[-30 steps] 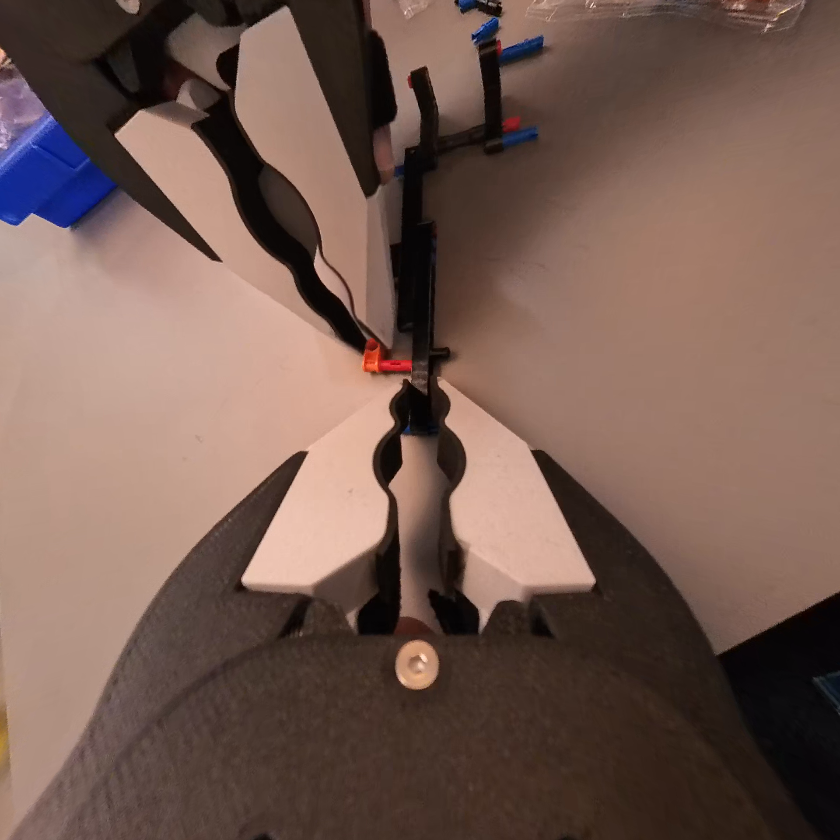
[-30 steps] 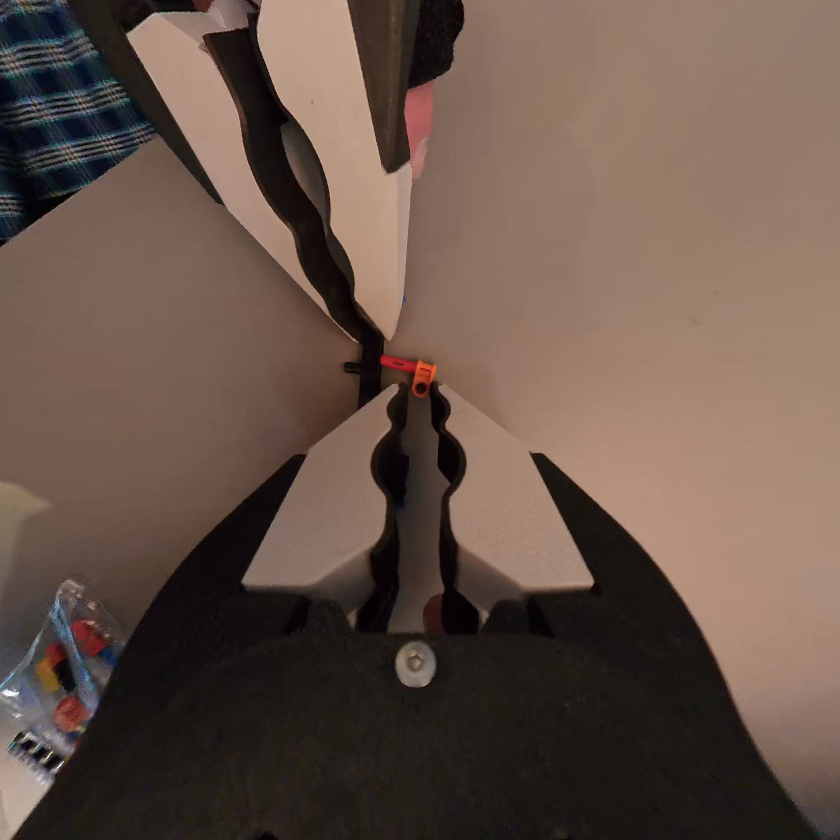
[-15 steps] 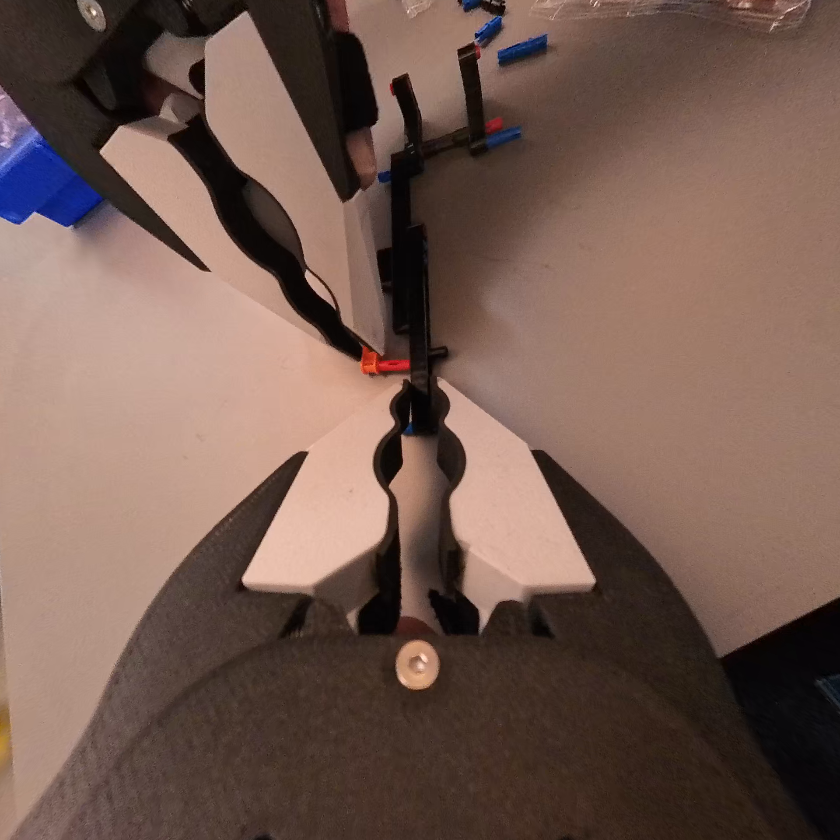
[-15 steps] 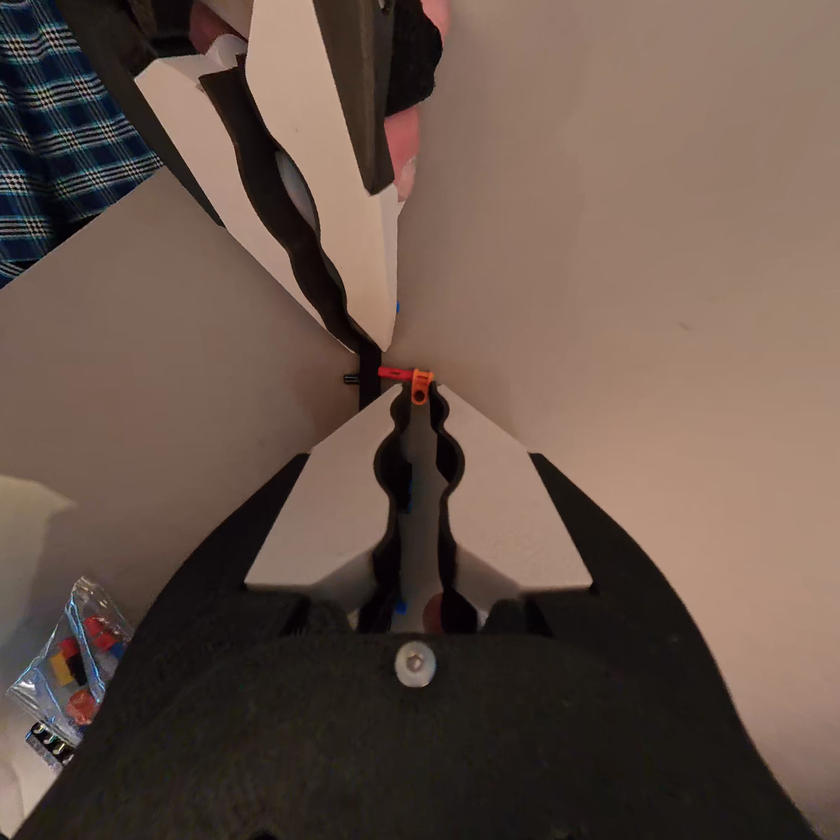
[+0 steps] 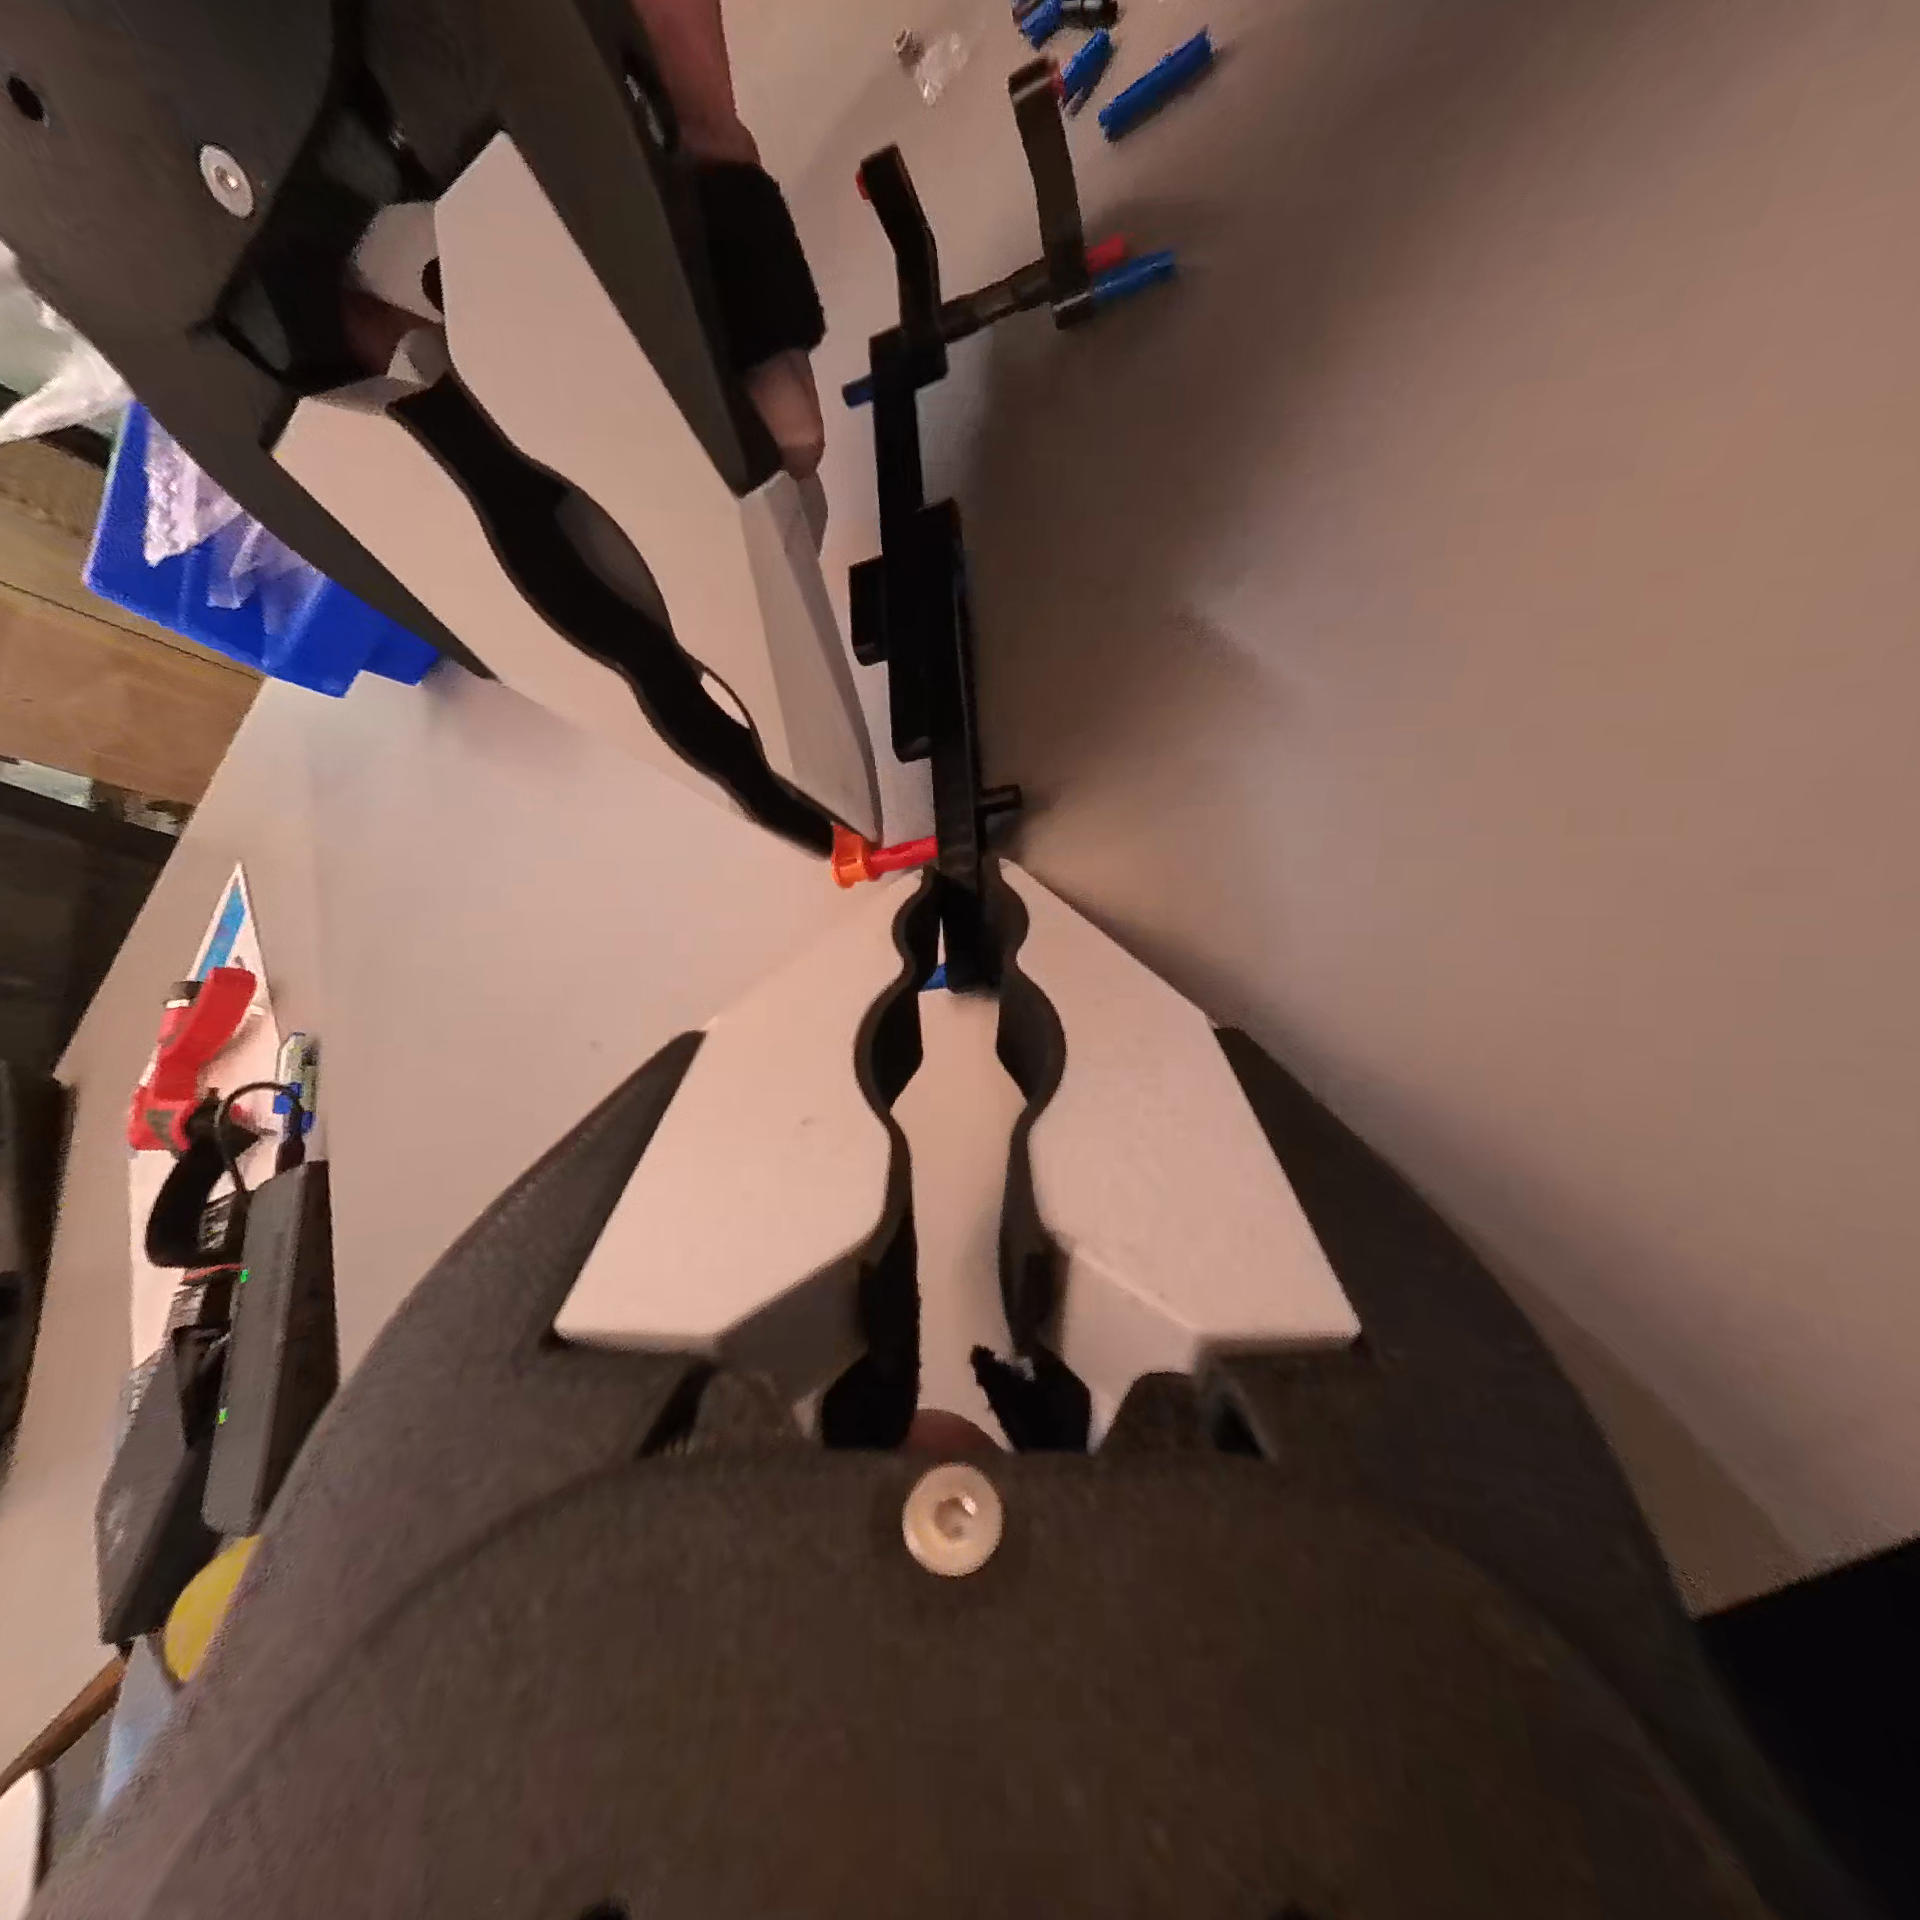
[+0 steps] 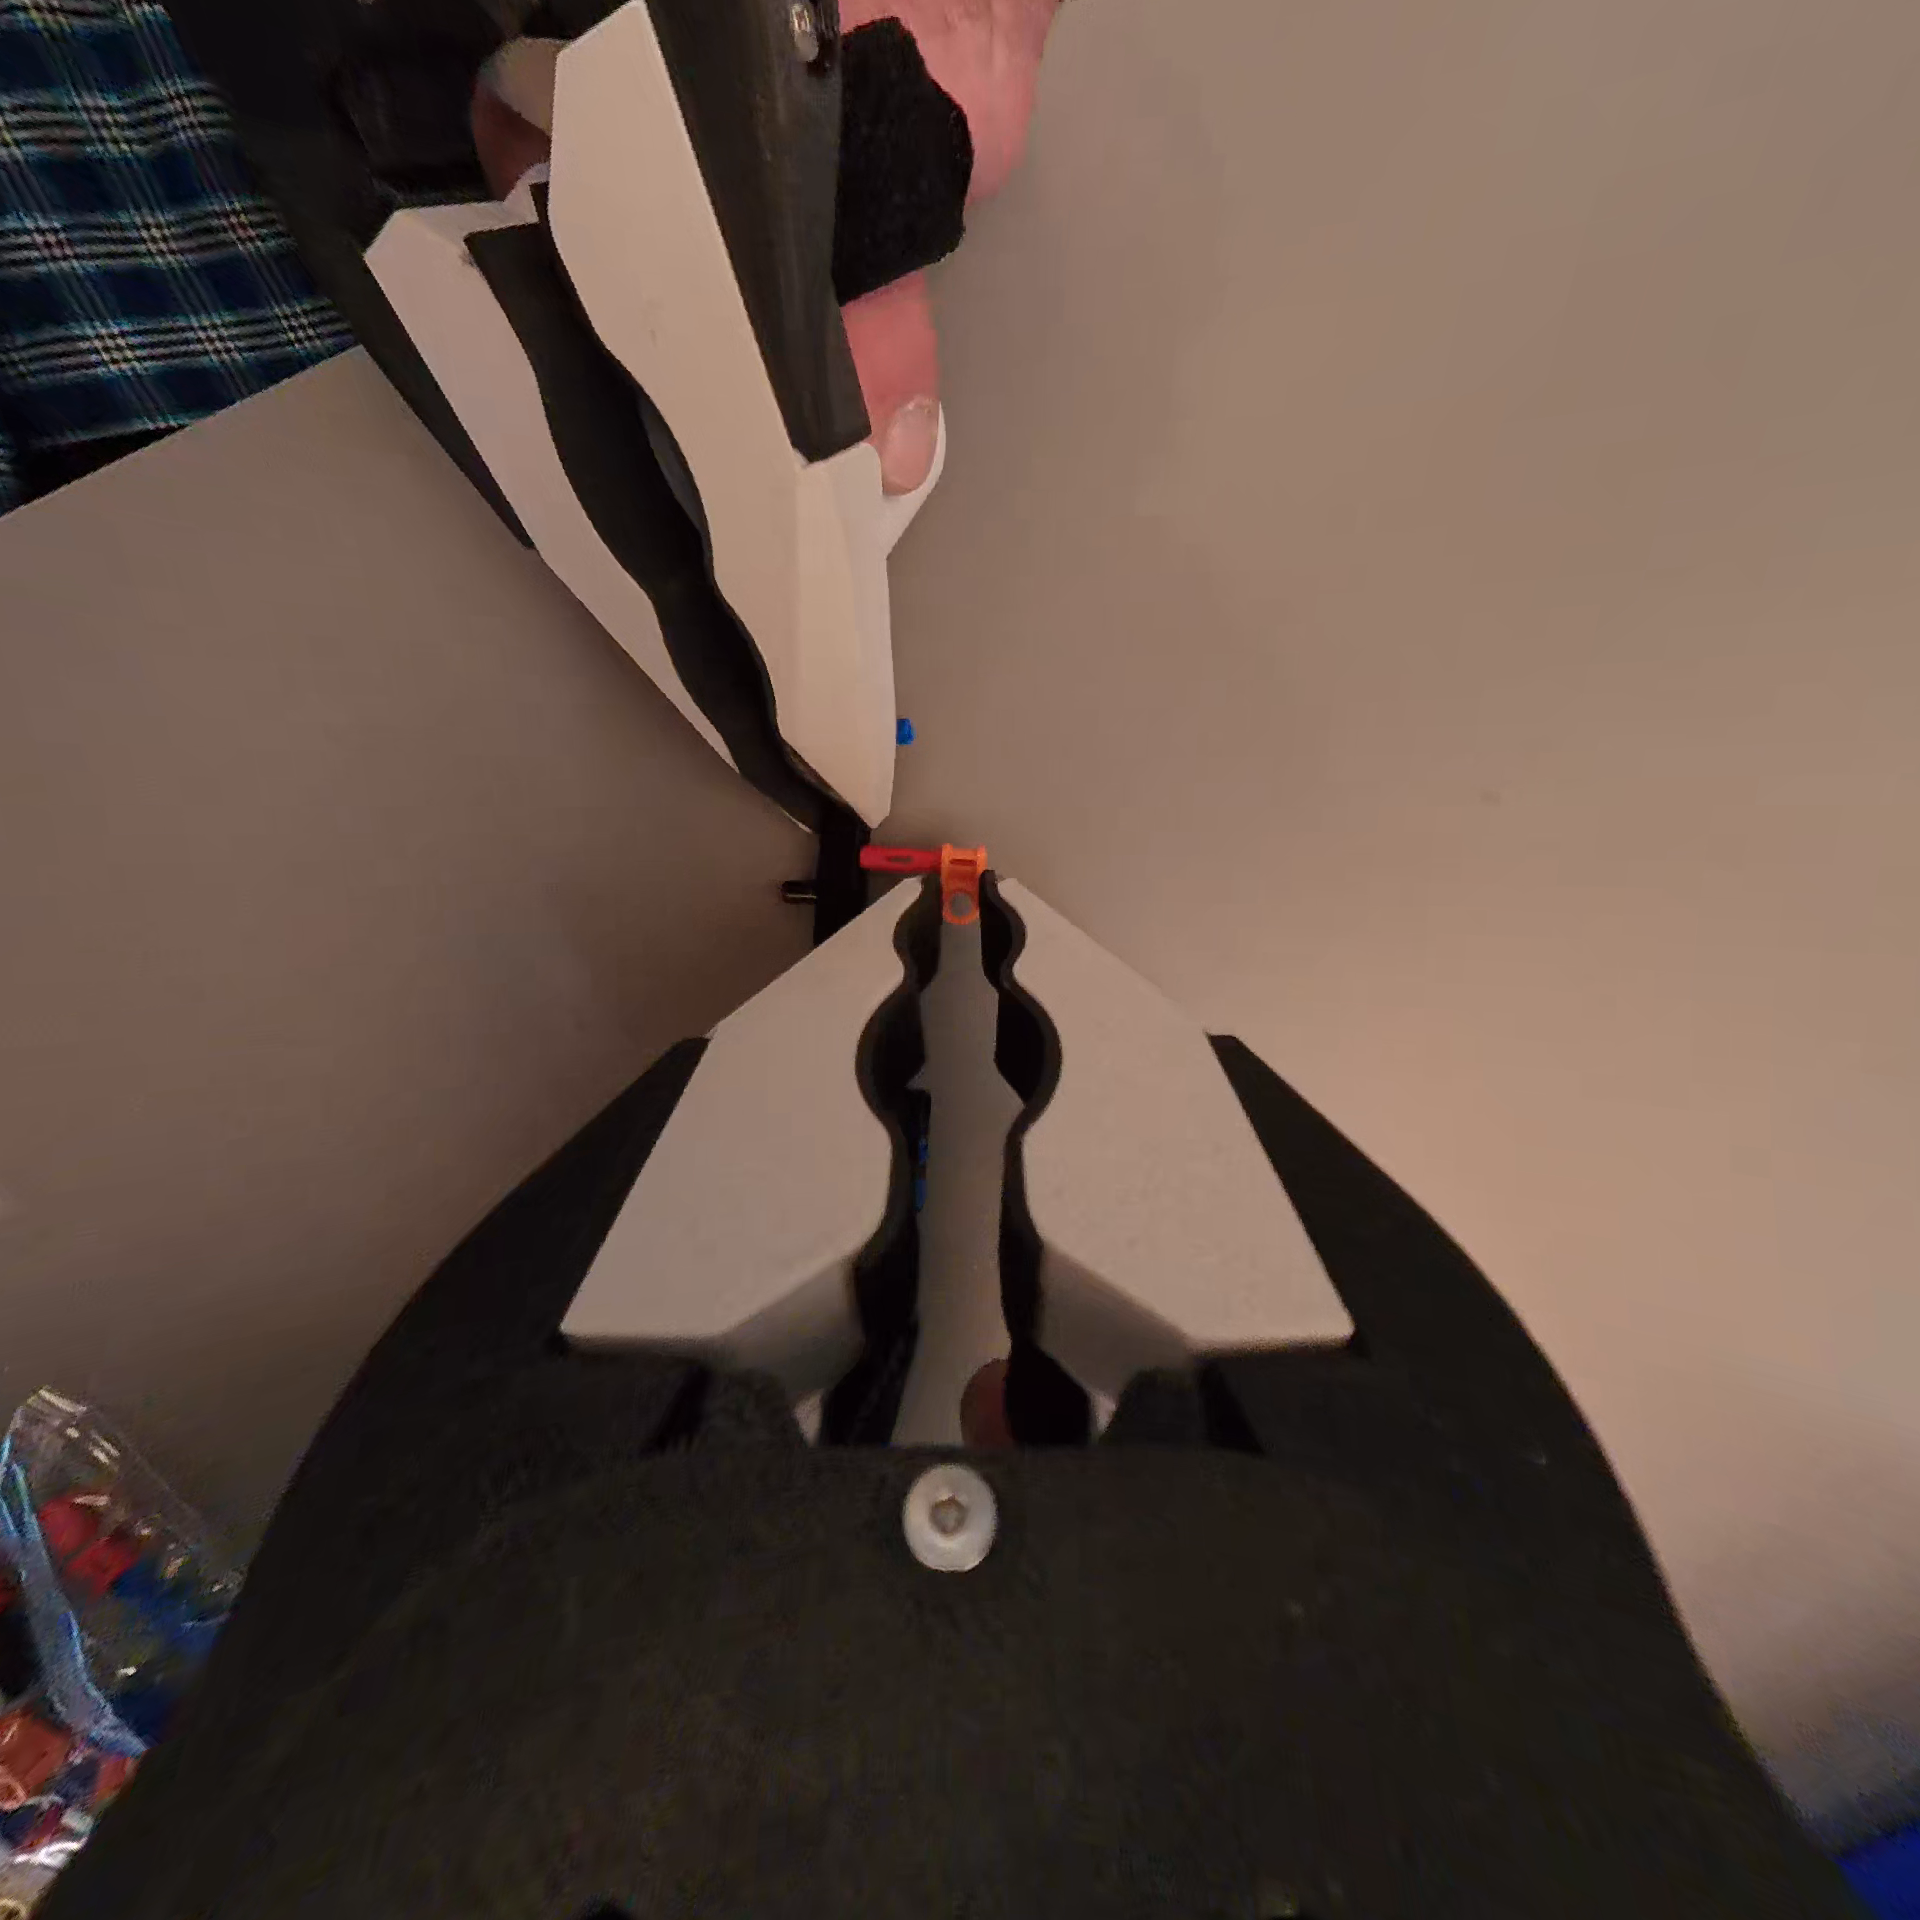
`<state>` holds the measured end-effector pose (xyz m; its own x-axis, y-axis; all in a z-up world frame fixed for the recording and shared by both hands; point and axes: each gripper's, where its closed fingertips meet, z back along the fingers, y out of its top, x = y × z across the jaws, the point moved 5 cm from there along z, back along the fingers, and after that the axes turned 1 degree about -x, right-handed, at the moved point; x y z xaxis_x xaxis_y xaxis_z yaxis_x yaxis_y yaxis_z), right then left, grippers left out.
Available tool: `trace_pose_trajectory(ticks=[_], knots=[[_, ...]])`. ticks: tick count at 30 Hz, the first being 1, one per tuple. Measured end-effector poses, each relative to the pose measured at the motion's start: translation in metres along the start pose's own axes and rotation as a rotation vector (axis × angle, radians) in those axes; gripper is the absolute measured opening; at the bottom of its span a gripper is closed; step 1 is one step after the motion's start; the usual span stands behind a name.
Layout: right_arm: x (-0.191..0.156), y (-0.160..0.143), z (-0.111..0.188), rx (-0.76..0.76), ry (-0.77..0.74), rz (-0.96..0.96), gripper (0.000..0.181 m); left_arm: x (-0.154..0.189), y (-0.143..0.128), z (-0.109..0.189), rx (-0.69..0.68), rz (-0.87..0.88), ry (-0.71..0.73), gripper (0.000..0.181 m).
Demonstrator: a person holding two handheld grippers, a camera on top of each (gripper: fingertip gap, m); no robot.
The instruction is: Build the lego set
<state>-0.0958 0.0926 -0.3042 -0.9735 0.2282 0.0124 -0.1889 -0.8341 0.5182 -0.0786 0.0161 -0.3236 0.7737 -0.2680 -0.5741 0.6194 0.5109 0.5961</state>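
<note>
Pale beige tabletop (image 5: 1455, 727) fills both wrist views, and held above it is the black lego frame (image 5: 935, 582), a long narrow assembly of beams seen edge-on. Its near end is pinched between the tips of the left gripper (image 5: 961, 935), whose fingers are drawn in tight on the beam. A red axle (image 5: 906, 858) sticks out sideways from the frame just past that grip, and an orange connector (image 6: 960, 885) sits on the axle's free end. The right gripper (image 6: 958, 902) has its tips closed around this orange piece, though how firmly it bites is hard to judge from the narrow gap. The two grippers meet nearly tip to tip. Beyond the frame's far end, loose blue pins (image 5: 1153, 88) lie on the table. Off to the left stand a blue bin (image 5: 260, 613) with clear bags in it and a red tool (image 5: 187, 1060). A clear bag of parts (image 6: 73, 1621) lies at the lower left of the right wrist view, with a plaid sleeve (image 6: 114, 239) above.
</note>
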Motion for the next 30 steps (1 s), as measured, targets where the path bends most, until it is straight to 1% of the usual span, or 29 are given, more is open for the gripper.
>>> trace_pose_trajectory(ticks=[12, 30], knots=[[0.0016, -0.0037, 0.0065, 0.019, -0.063, 0.025, 0.003, 0.0006, 0.0007, -0.0005, -0.007, -0.02, 0.037, 0.006], [-0.0014, 0.0023, 0.0022, -0.017, -0.026, 0.057, 0.004, 0.0002, 0.001, -0.0014, -0.008, -0.007, 0.029, 0.006]])
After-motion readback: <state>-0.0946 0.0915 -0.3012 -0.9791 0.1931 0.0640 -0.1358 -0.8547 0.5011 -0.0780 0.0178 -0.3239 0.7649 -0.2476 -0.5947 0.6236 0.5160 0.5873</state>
